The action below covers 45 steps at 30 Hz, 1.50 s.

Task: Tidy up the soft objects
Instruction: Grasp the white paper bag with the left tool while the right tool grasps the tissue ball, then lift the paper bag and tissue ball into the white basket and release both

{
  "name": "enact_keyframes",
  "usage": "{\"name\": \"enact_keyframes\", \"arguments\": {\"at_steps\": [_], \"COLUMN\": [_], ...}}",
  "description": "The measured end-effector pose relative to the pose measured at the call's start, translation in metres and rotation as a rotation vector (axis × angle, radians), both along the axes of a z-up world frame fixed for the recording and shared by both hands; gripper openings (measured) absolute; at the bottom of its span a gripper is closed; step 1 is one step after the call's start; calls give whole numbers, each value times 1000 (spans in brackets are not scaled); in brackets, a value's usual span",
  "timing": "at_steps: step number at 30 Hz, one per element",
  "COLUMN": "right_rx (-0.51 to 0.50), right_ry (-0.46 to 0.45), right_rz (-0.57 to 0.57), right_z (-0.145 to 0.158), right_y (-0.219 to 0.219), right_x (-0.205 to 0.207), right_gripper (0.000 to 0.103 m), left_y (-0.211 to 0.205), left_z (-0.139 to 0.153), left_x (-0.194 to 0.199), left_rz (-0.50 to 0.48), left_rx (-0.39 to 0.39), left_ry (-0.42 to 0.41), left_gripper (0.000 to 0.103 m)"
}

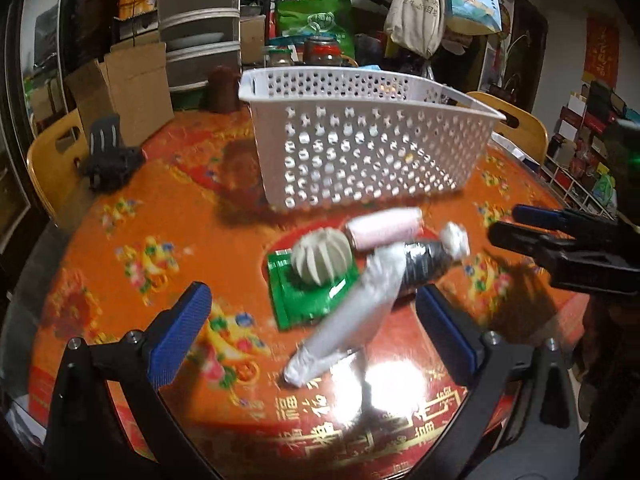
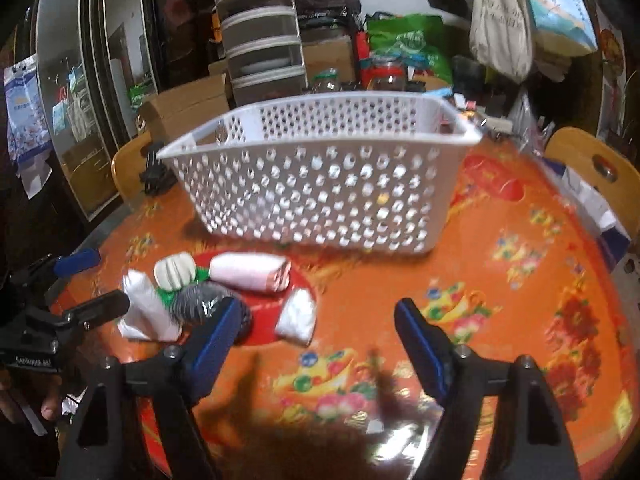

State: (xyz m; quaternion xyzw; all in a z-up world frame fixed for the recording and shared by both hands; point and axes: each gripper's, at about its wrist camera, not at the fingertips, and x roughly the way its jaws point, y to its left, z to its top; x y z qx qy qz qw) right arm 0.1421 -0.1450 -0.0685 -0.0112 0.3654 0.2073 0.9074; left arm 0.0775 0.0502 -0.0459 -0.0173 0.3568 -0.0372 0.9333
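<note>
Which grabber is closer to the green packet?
Left. The left gripper hangs open right over the green packet, its fingers either side of the pile. The right gripper is open too, off to the pile's right side, further from it.

Orange floral tablecloth [image 2: 500,300]; wooden chairs [image 1: 52,160]; stacked drawers [image 1: 200,20] behind.

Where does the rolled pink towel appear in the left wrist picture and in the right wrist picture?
Left wrist view: the pink towel lies right of centre, just in front of the white basket, beside the grey ribbed ball.
Right wrist view: the same towel lies left of centre, below the basket's near wall.
Shared landmark: the white basket, standing behind the towel in both views.
</note>
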Motion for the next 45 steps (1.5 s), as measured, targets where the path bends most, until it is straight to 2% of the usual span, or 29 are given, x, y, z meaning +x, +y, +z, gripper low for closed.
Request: {"name": "enact_keyframes", "arguments": {"at_steps": [6,13,17,25,29,30,36,43,45], "right_rx": [-14,-35,-43,-49,-46,-45,-47,-21,-9], "right_ry": [52,67,73,78,84,84,80,61,59], "right_rz": [15,32,33,36,39,39,35,34,35], "right_z": [-22,-30,-33,-34,-36,-36,-36,-35,-34], "right_y": [14,28,32,33,34,34,34,29,27], "right_x": [8,12,14,16,18,18,18,14,13], "right_gripper": [54,47,41,37,31,31,31,29,24], "left_y": [-4,0,-4,-10,-13,-13,-15,-11,-11], "left_z": [-18,-24,-28,-34,-36,-36,-32,-21,-18], "left_x": [0,1,4,9,10,10,5,-4,-8], "left_rz": [-5,6,3,-11,-21,-23,-37,-54,-63], "left_rx": [8,10,23,33,28,28,23,8,0], "left_ry": [12,3,11,20,24,23,1,-38,-49], "left_gripper": [101,99,83,68,51,44,20,12,11]}}
